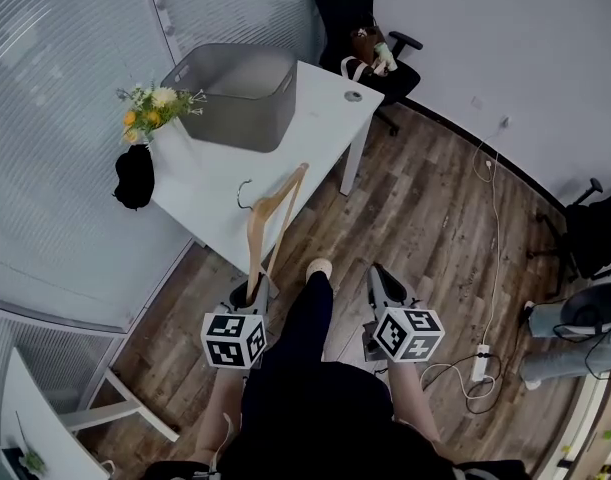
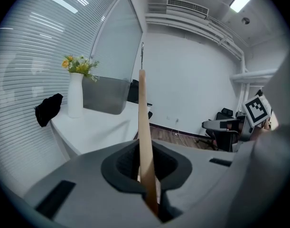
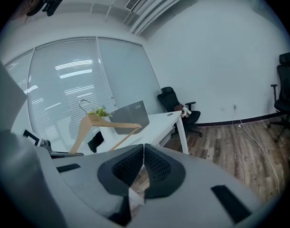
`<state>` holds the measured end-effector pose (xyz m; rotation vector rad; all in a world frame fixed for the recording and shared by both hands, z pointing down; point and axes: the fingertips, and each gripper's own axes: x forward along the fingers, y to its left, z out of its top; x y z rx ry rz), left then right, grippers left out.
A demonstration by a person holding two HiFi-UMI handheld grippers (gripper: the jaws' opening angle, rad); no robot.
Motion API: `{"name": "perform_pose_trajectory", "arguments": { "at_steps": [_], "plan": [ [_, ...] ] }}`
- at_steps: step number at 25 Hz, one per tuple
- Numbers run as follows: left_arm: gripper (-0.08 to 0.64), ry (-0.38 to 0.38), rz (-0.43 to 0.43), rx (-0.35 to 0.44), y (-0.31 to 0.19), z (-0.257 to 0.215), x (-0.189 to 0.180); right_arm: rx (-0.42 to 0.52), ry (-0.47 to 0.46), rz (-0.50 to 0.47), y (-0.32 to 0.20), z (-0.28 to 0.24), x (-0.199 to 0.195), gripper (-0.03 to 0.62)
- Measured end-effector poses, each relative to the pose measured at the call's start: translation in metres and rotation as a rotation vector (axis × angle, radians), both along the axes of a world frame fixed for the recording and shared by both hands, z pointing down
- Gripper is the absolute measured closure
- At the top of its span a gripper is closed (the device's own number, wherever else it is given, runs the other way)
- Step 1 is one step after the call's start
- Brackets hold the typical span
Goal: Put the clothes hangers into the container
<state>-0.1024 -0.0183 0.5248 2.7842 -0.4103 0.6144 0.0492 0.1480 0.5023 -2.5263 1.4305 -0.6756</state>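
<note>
Ahead, vase (image 2: 74,95) flanks container (image 1: 235,96); left claw (image 2: 147,175) pinches hanger (image 1: 270,223) — right claw (image 3: 143,163) pressed together.

Both point forward: left gripper (image 1: 252,290) jaws clamped, right gripper (image 1: 381,278) jaws touching.

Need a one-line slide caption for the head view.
Left gripper holds a wooden hanger near the white table bearing the grey container; right gripper shut, empty.

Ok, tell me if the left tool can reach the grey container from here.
Probably not yet. The left tool, shut on the wooden hanger, is off the white table's near corner; the grey container sits at its far end. The tabletop between looks free.
</note>
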Motion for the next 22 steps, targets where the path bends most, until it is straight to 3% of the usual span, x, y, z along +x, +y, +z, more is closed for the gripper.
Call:
{"name": "perform_pose_trajectory", "arguments": {
  "at_steps": [12, 22],
  "plan": [
    [0.531, -0.002, 0.028, 0.003, -0.008, -0.001, 0.041, 0.004, -0.004, 0.012, -0.012, 0.001, 0.037, 0.563],
    [0.531, 0.002, 0.077, -0.001, -0.037, -0.006, 0.124, -0.002, 0.006, 0.025, -0.046, -0.008, 0.109, 0.563]
  ]
}}
